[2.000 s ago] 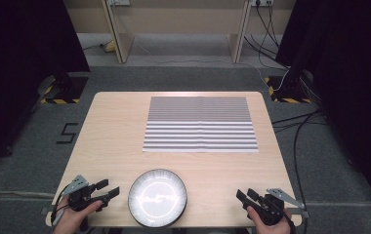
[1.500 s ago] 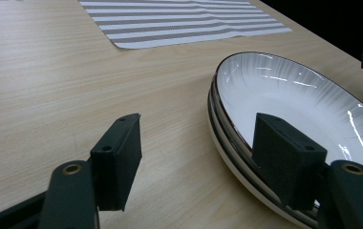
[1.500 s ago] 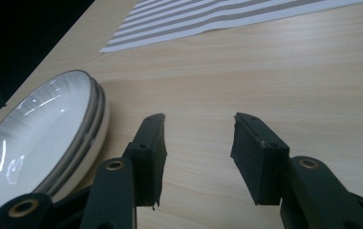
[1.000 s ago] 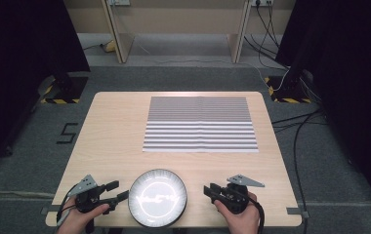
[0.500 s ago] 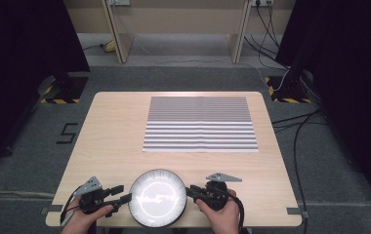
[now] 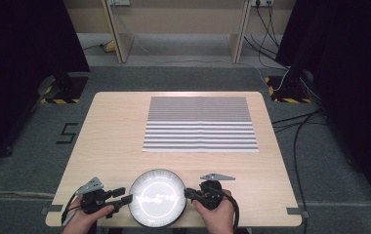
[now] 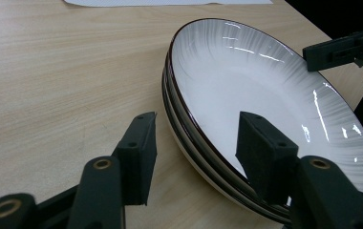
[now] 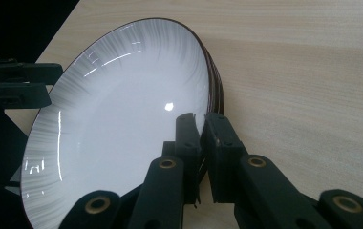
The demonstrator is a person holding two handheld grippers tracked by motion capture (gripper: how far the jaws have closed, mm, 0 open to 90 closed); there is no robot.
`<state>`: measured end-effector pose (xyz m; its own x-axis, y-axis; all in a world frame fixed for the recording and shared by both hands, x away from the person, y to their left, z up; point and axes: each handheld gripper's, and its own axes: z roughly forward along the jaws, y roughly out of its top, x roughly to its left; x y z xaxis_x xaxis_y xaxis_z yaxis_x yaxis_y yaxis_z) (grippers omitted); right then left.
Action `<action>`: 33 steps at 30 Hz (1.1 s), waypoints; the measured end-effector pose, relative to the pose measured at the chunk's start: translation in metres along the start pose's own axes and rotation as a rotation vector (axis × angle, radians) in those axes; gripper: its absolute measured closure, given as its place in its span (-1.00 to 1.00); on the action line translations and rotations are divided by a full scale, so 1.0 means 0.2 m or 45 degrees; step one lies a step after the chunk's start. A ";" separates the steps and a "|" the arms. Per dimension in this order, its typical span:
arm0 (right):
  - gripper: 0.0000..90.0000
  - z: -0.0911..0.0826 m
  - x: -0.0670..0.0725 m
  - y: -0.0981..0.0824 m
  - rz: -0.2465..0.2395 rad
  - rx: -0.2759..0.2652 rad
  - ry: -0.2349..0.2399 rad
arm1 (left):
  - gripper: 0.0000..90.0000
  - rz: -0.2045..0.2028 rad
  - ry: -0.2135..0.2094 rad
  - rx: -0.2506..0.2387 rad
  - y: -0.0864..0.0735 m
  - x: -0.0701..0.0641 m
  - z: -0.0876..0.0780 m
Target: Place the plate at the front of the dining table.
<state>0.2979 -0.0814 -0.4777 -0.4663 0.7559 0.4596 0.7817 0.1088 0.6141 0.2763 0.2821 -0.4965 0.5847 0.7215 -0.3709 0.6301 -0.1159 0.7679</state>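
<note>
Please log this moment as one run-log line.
right gripper: shut on plate stack rim, just closing | left gripper: open, straddling opposite rim, closing | striped mat: untouched

Bare table (image 6: 115, 141) lies open around the plates (image 6: 157, 197); the striped mat (image 6: 200, 124) lies well beyond.

Stacked plates (image 6: 157, 197) at table's (image 6: 115, 131) near edge, between both grippers; striped sheet (image 6: 200, 124) farther back.

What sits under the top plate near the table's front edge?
At least one more plate like it: stacked dark rims show below the top plate at its edge. Beneath the stack the table is covered, so anything else there can't be seen.
</note>
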 end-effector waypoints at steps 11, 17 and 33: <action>0.90 0.00 0.00 0.03 0.081 0.046 -0.007 | 0.26 -0.040 -0.053 0.050 0.00 -0.01 0.02; 0.90 0.01 0.01 0.03 0.050 0.038 -0.030 | 0.31 -0.012 -0.035 0.068 0.00 -0.02 0.04; 0.77 0.11 0.06 0.02 -0.003 0.068 0.004 | 0.26 -0.036 -0.023 0.084 0.01 -0.03 0.03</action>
<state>0.3051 -0.0582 -0.4833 -0.4696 0.7535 0.4601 0.8013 0.1450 0.5804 0.2764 0.2729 -0.4963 0.5752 0.7126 -0.4017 0.6783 -0.1409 0.7212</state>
